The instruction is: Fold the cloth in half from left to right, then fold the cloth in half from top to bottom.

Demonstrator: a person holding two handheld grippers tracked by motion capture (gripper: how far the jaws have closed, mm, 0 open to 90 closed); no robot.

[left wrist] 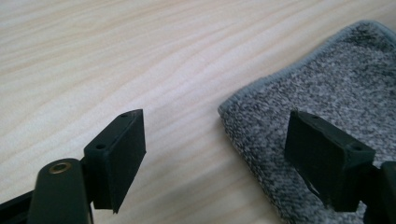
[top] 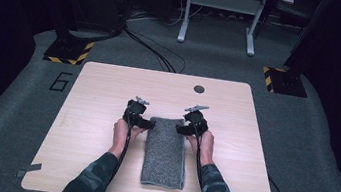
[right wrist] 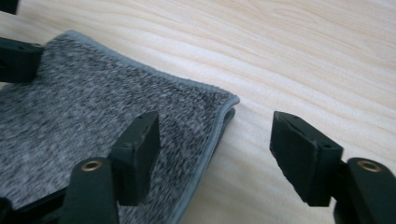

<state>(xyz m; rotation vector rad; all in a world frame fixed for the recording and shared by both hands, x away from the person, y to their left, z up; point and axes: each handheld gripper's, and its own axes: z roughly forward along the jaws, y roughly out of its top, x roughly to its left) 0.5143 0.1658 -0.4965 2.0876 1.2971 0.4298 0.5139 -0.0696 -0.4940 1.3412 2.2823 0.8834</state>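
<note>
Grey terry cloth, folded into a long narrow strip, lies in the middle of the pale wooden table (top: 88, 165), and from the high view we have the towel (top: 165, 156) running lengthwise away from us. Our left gripper (top: 140, 122) sits at its far left corner, our right gripper (top: 188, 129) at its far right corner, both low to the wood.

Over to the left gripper view: our left gripper (left wrist: 215, 158) has its jaws spread apart, one over bare wood, the other over the towel (left wrist: 336, 88), and the stitched edge runs between them. Nothing is pinched yet.

Now the right gripper view: same picture mirrored. Our right gripper (right wrist: 215, 158) stands unclenched, one jaw above the towel (right wrist: 93, 116), the other above the table (right wrist: 303, 51), and the folded corner lies in the gap. Across the cloth we catch a dark jaw of the other gripper.

We'd judge the towel already folded lengthwise, with both corners lined up for a grab. Left to do: clamp both corners, lift, and bring the far end over for the next fold.
</note>
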